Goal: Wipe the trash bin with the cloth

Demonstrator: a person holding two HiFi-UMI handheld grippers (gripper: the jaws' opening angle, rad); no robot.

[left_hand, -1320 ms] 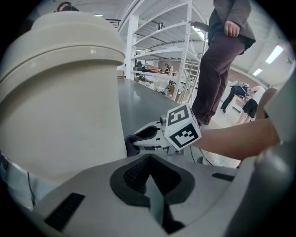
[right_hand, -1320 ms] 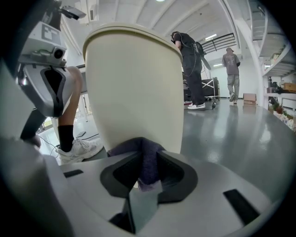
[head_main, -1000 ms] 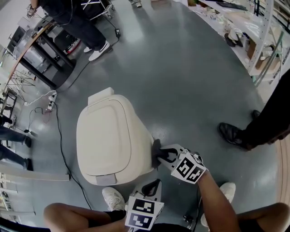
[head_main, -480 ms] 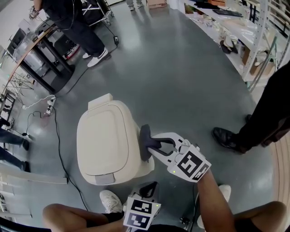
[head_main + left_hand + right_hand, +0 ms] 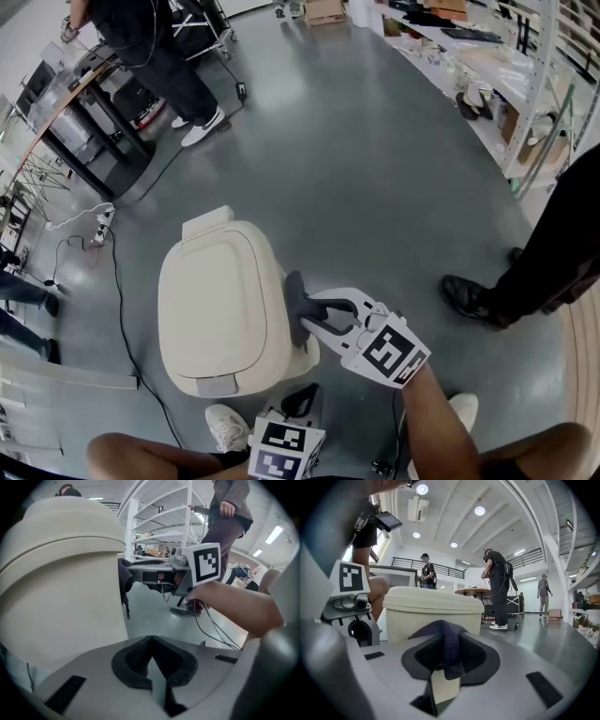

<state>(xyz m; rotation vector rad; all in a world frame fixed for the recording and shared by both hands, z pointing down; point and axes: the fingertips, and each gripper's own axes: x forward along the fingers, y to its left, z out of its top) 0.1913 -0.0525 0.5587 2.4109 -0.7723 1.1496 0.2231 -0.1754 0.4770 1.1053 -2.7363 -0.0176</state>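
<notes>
Trash bin (image 5: 220, 300) side is wiped with cloth (image 5: 294, 300).
Cloth is clamped by right gripper (image 5: 309, 315) for pressing on the wall; left gripper (image 5: 302, 401) is closed, empty, held clear.

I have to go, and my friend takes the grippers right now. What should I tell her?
Right gripper: shut on the dark cloth, which is pressed against the side wall of the trash bin, just below its closed lid.
Left gripper: shut, empty, held low near the bin.
Done: cloth is gripped and on the bin.
Left: rub along that side, then probably the other sides and lid. Which parts are already clean cannot be told.
</notes>
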